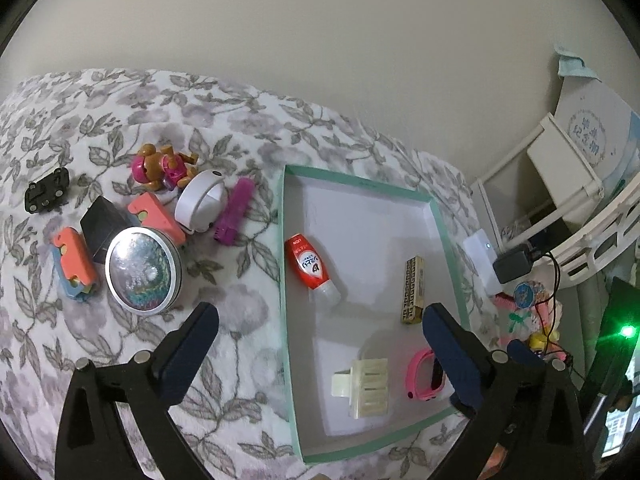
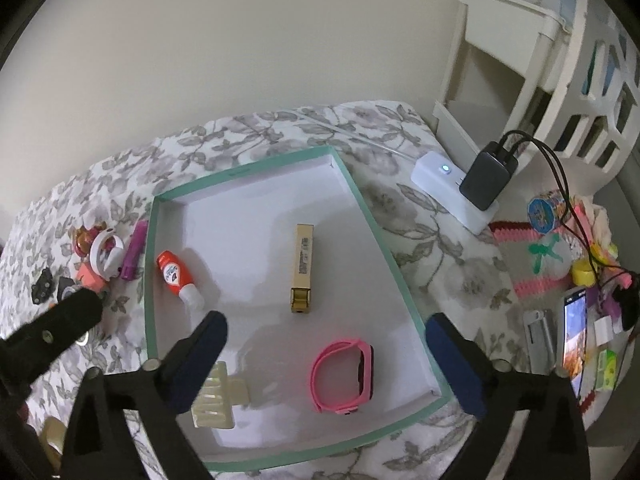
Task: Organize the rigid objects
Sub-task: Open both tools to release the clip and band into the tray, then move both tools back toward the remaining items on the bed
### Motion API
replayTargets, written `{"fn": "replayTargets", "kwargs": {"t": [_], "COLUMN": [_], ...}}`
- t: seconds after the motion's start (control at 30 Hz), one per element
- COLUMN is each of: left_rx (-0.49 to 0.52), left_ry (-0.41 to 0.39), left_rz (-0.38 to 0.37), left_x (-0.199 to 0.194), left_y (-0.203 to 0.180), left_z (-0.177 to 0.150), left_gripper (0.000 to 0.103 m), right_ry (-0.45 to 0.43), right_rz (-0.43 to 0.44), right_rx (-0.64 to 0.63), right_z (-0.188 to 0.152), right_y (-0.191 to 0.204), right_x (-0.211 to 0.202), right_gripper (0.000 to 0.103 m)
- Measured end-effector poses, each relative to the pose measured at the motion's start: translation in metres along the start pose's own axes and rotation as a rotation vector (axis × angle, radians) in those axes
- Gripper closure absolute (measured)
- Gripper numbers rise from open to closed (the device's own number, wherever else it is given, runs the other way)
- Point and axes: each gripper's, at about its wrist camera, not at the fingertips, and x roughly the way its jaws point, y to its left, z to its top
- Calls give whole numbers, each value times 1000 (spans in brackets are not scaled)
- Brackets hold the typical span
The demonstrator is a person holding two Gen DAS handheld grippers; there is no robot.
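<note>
Meanwhile, both the left gripper (image 1: 320, 330) and right gripper (image 2: 326, 338) are held wide and empty above the green-rimmed tray (image 2: 376, 228) — four items already inside — so the round tin (image 1: 143, 271), left of the tray, is likely fetched next.

A green-rimmed tray (image 1: 294, 320) is seen on a floral cloth (image 1: 224, 280), with a red bottle (image 1: 310, 266), cream clip (image 1: 366, 388) and pink watch (image 1: 420, 374) inside. The left gripper (image 1: 320, 320) is held wide open above it.

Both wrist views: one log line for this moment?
left gripper open, empty | right gripper open, empty | teal-rimmed white tray: pink wristwatch, red tube, gold box, cream clip
</note>
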Motion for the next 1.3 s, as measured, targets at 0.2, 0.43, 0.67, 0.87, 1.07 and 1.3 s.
{"fn": "replayTargets", "kwargs": {"t": [0.2,0.43,0.67,0.87,1.07,1.3], "left_rx": [-14,5,-26,-90,-120,-95], "left_ry": [-10,-53,-75,-153,-239,-320], "left_rz": [-8,19,20,35,112,292], "left_x": [-2,-8,-14,-36,-69,-106], "left_y": [5,7,19,47,78,108], "left_z": [2,4,10,23,38,50], "left_gripper": [1,1,1,1,1,1], "right_ry": [-26,-31,-40,-108,-167,-247], "right_rz": [-1,10,54,131,188,262], "right_rx": [-26,-39,-27,1,-49,-111], "right_z": [-1,-5,-7,-5,2,12], "right_y": [8,14,19,26,47,80], "right_x": [0,6,9,-2,-20,-51], "right_gripper": [0,0,0,0,0,0]}}
